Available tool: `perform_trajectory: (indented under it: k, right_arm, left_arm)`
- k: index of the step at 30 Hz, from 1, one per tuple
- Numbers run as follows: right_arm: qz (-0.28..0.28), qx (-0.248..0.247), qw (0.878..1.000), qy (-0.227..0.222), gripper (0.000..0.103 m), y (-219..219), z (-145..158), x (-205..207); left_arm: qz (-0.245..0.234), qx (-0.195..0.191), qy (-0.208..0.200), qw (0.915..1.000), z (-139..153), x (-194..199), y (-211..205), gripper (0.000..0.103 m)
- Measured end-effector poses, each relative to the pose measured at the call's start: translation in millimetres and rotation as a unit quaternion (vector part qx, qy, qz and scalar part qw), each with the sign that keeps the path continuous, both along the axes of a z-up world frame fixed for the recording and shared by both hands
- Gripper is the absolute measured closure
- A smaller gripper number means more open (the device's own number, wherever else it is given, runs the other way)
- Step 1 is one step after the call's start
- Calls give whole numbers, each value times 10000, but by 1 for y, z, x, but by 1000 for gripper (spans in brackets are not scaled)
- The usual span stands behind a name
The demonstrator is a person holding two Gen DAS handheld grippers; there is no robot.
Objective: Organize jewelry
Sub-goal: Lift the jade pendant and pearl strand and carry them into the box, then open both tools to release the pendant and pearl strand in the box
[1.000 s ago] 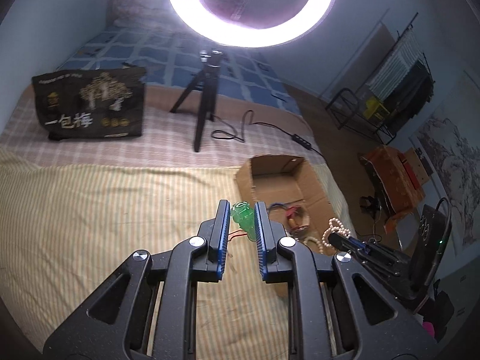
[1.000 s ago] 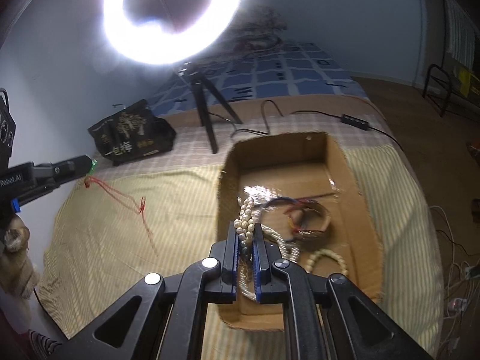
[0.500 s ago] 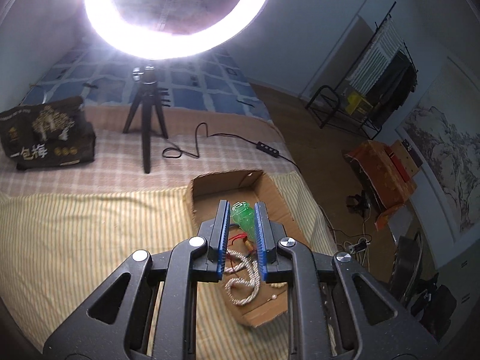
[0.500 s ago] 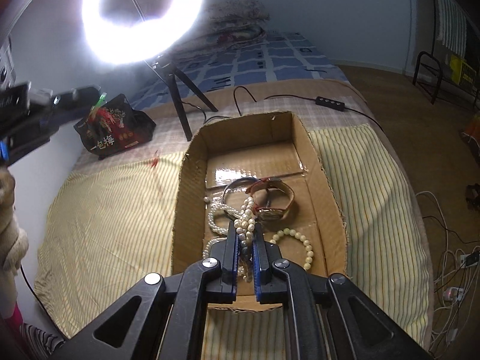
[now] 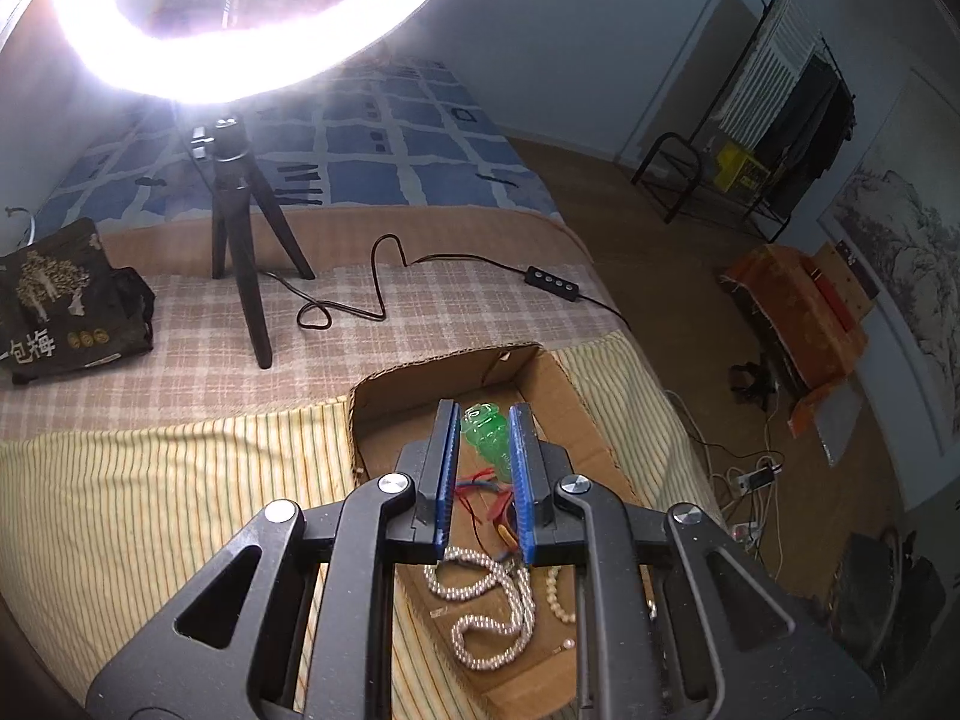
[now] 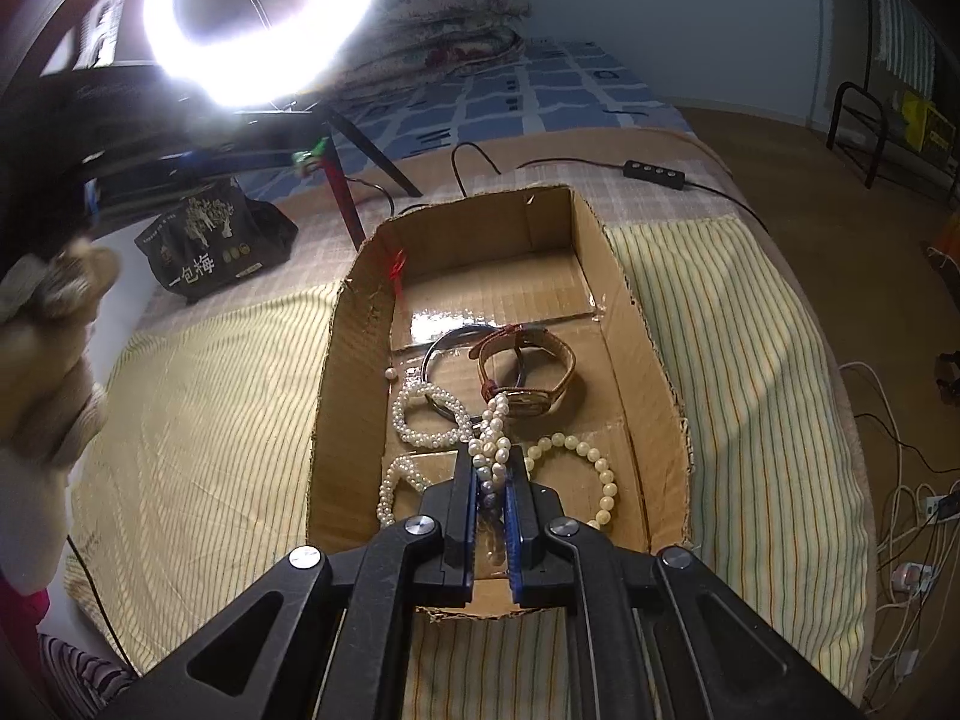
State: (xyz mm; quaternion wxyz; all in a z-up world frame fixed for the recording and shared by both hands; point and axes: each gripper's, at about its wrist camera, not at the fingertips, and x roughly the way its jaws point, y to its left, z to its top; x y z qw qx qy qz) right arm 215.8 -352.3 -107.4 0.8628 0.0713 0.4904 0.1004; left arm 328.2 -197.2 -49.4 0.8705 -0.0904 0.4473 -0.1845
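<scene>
My left gripper (image 5: 485,417) is shut on a green pendant (image 5: 487,438) with a red cord (image 5: 480,492) hanging below it, above the open cardboard box (image 5: 384,384). My right gripper (image 6: 491,456) is shut on a pearl necklace (image 6: 492,420) low over the same box (image 6: 648,348). In the box lie a brown-strap watch (image 6: 528,378), a metal bangle (image 6: 444,342), pearl strands (image 6: 426,414) and a cream bead bracelet (image 6: 588,456). The left gripper's green pendant (image 6: 315,150) shows at the upper left of the right wrist view, with its red cord (image 6: 396,267) down at the box wall.
The box sits on a yellow striped cloth (image 5: 150,510) on a bed. A ring light on a black tripod (image 5: 240,240), its cable and switch (image 5: 555,283), and a black printed bag (image 5: 60,306) stand behind. A gloved hand (image 6: 48,360) is at left.
My left gripper has carried the green pendant rightward over the box. My right gripper has moved lower and closer over the box with the pearl necklace still held.
</scene>
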Motion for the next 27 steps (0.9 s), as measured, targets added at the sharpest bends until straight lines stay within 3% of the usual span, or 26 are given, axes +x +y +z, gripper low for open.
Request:
perform_trajectory:
  k: [20, 23, 25, 27]
  right_arm:
    - [30, -26, 9999, 117, 97, 1, -10, 4]
    - [52, -38, 9999, 99, 92, 3, -9, 4]
    - [70, -42, 9999, 88, 75, 4, -9, 4]
    - [76, -42, 10000, 49, 68, 5, -7, 3]
  left_arm:
    - [91, 401, 135, 9991, -31, 27, -17, 88]
    - [63, 390, 102, 9992, -28, 25, -18, 88]
    - [76, 379, 91, 9992, -26, 25, -18, 88]
    - [76, 357, 63, 9993, -24, 24, -17, 88]
